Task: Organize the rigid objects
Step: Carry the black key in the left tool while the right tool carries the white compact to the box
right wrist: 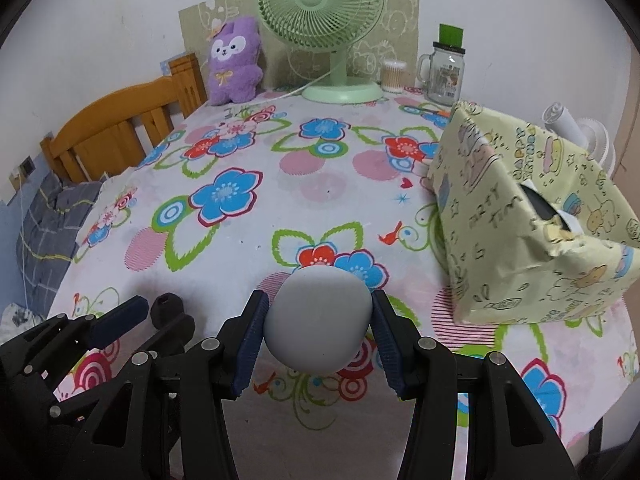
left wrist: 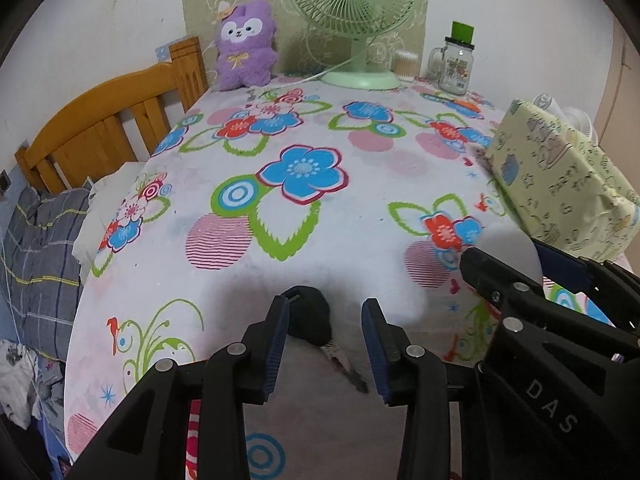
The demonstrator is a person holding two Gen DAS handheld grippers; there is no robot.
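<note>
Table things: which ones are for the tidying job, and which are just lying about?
For the job:
- grey ball, gripped by the right gripper
- black-headed key, lying between the left gripper's open fingers

Just lying about:
- green fan
- purple plush toy
- glass jar
- wrapped box, untouched

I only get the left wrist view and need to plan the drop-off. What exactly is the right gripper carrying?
Observer: The right gripper has its jaws shut on a pale egg-shaped object, with a pad on each side.
Operator: Any opening nearby where it could go?
Observer: The wrapped box has a torn hole in its top face, dark inside.
</note>
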